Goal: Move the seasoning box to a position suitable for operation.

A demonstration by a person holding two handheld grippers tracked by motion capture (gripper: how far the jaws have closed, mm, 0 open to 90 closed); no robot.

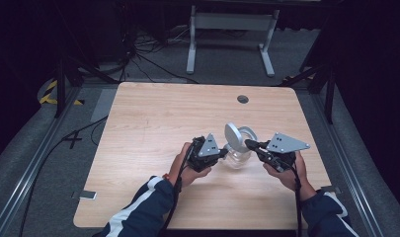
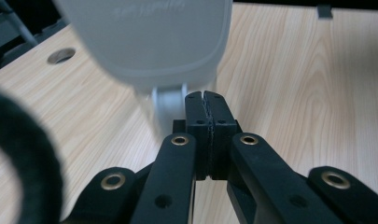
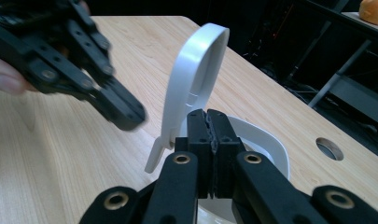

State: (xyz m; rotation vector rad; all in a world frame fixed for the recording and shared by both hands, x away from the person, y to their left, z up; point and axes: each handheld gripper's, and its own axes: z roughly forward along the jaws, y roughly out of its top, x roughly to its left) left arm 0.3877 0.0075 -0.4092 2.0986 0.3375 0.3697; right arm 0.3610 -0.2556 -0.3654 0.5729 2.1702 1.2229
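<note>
Two pressed-together grippers, left gripper [image 1: 221,153] and right gripper [image 1: 251,144], flank a clear container [image 1: 237,157], its white lid [image 1: 232,134] upright, likely to steady it.

Faint embossed lettering on the white lid [image 2: 149,37], too blurred to read

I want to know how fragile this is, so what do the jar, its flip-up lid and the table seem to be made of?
Jar: looks like clear glass or hard plastic, since the wood shows through it.
Lid: apparently white plastic, smooth and matte, with a moulded hinge.
Table: light wood or wood-look laminate, with printed-looking grain and a satin finish.
</note>
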